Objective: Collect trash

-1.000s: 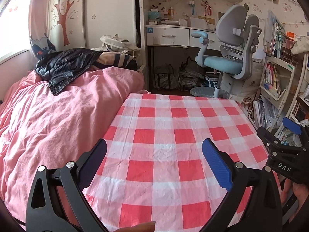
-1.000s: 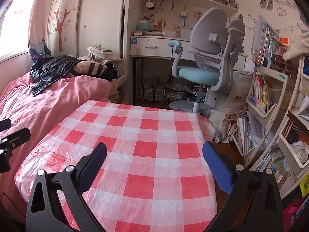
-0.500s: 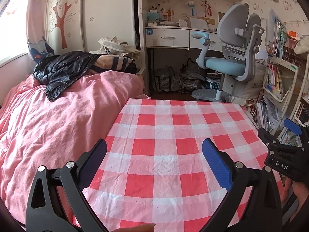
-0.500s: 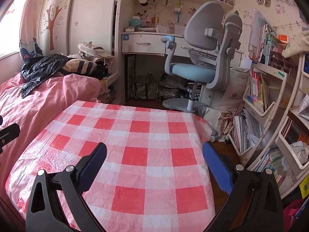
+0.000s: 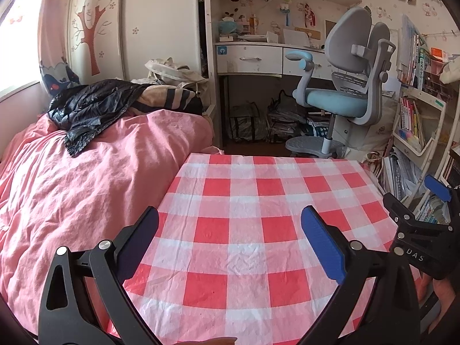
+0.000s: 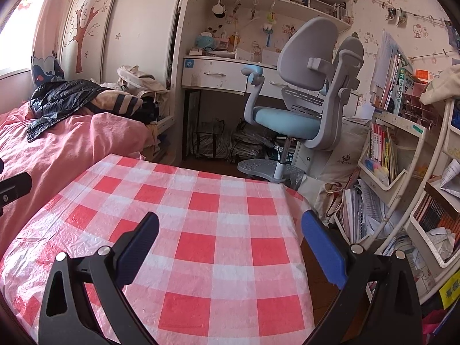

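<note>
My left gripper (image 5: 230,224) is open and empty above a table with a red-and-white checked cloth (image 5: 258,201). My right gripper (image 6: 230,227) is also open and empty above the same cloth (image 6: 201,207), toward its right side. The right gripper also shows at the right edge of the left wrist view (image 5: 425,230). The left gripper's tip shows at the left edge of the right wrist view (image 6: 11,187). No trash shows on the cloth in either view.
A pink bed (image 5: 72,178) with a black jacket (image 5: 86,106) lies left of the table. A grey and blue desk chair (image 5: 345,86) and a white desk (image 5: 250,57) stand behind. Crowded bookshelves (image 6: 402,149) stand at the right.
Both grippers have pulled back and tilted up a little, so more of the room and the table's far edge show. Both jaws stay open.
</note>
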Demonstrator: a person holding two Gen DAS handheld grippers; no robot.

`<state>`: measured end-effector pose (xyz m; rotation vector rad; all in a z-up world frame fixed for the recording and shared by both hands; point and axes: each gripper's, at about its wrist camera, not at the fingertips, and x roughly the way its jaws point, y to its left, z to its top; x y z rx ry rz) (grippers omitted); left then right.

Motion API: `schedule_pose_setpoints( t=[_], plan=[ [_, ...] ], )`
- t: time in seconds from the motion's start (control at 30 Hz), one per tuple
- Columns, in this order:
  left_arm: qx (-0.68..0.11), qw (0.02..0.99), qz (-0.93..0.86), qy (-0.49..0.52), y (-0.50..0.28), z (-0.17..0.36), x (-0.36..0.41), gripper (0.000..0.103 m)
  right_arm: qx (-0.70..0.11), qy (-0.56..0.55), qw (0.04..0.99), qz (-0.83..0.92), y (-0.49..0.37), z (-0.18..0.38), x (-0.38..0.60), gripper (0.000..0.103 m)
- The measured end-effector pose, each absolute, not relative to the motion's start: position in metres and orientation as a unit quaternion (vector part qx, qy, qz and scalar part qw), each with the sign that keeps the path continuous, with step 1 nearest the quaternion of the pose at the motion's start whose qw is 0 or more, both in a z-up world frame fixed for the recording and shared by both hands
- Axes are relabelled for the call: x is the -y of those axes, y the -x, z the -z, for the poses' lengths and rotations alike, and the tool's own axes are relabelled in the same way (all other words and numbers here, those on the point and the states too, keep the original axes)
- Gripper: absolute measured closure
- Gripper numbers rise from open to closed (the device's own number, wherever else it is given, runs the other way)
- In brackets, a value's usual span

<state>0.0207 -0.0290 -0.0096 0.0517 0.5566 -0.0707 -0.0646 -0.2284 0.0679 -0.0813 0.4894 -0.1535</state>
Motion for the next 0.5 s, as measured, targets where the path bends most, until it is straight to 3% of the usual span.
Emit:
schedule_pose_setpoints(
  t=[0.5],
  plan=[
    [-0.282, 0.959, 0.036, -0.015, -0.026, 0.012, 0.024, 0.007, -0.284, 0.026, 0.956, 0.071, 0.055, -0.052, 0.235, 0.008]
  ],
)
